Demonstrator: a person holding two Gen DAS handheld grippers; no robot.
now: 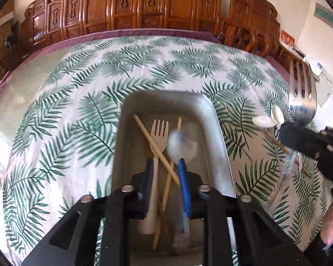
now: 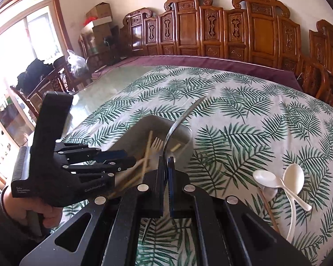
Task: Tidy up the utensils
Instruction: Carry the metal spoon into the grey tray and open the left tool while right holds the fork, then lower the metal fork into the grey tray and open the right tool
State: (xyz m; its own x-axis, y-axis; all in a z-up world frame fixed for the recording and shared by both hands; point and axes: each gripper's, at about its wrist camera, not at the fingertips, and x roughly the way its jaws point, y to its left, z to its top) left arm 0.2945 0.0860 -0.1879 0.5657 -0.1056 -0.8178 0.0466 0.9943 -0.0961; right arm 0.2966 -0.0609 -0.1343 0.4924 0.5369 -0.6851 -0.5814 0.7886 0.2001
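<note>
Utensils are split between two places: a wooden fork (image 1: 158, 137), chopsticks (image 1: 154, 146) and a clear spoon (image 1: 181, 146) lie in the grey tray (image 1: 219, 133) straight ahead of the left gripper (image 1: 166, 177), and two white spoons (image 2: 279, 179) with a loose chopstick (image 2: 267, 208) lie on the leaf-print cloth (image 2: 244, 110), ahead and to the right of the right gripper (image 2: 166, 166). The left jaws stand slightly parted around the spoon's handle; the blurred spoon looks barely held, so it could drop crooked across the chopsticks. The right gripper is pressed tight on a metal fork (image 2: 177, 122), pinched at its thin handle with the long head curving out ahead. That fork may swivel in the pads or clip the tray's rim on the way in.
</note>
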